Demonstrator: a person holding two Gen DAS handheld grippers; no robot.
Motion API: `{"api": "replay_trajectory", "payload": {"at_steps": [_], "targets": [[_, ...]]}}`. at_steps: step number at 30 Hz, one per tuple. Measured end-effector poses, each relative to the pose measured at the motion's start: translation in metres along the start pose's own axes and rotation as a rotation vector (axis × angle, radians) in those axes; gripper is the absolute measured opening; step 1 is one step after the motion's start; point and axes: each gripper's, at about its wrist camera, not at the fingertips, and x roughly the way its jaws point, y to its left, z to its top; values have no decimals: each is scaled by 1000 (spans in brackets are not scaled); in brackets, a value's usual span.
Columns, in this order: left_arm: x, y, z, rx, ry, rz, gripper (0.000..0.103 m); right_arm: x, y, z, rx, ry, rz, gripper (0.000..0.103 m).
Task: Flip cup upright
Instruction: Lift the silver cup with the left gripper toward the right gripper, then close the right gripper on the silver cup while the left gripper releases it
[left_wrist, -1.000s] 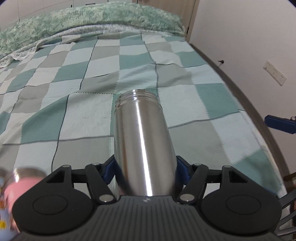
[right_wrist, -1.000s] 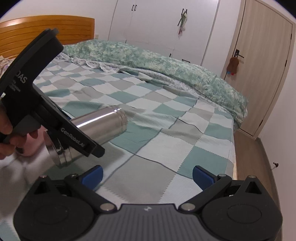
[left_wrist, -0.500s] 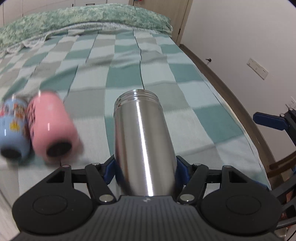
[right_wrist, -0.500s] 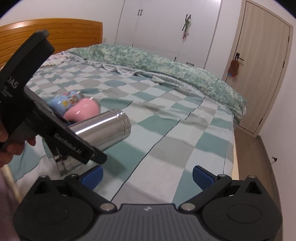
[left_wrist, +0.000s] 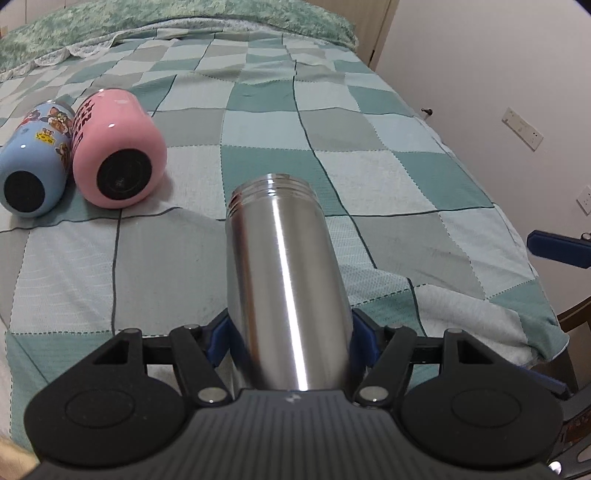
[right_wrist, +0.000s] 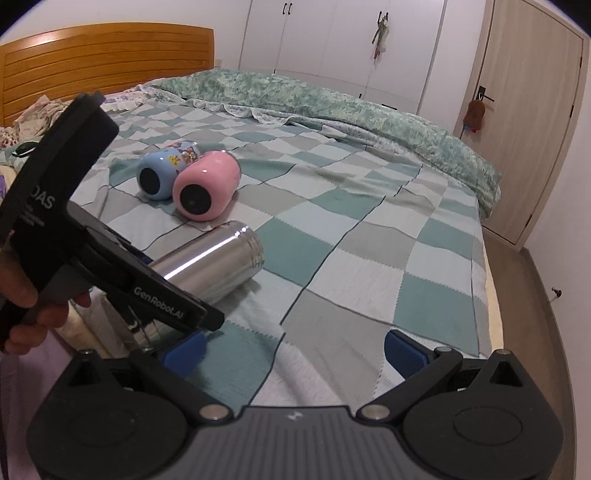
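Currently the left claw (left_wrist: 290, 339) is clenched on the steel cup (left_wrist: 284, 280), which lies nearly level above the checkered bedspread (left_wrist: 369, 155), threaded mouth pointing away. Beyond the cup, a pink cup (left_wrist: 118, 155) and blue cartoon cup (left_wrist: 33, 162) lie touching; the right claw (right_wrist: 291, 347) is spread wide, holding nothing.

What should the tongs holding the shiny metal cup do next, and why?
Probably tip the threaded mouth upward. The left tongs grip the silver steel cup near its base, lying almost level above the checked green bedspread, so it isn't upright yet. The right tongs are open and idle.
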Motion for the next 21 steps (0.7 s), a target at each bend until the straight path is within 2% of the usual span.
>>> {"api": "replay_trajectory", "payload": {"at_steps": [2,4,8,14,21], "targets": [[-6,1,0,13,-4,-7,77,-2,2,0,2,-1,2,103],[-15,5,0,25,-28,5,103,-6,5,1,3,-7,-5,103],[-41,20,4,32,-82,-19,103,-18,12,7,9,-27,4,103],[-78,50,8,61,-148,38,103,-28,30,27,-4,-52,7,103],[-107,99,9,93,-182,95,103,-11,59,56,13,-54,14,103]]}}
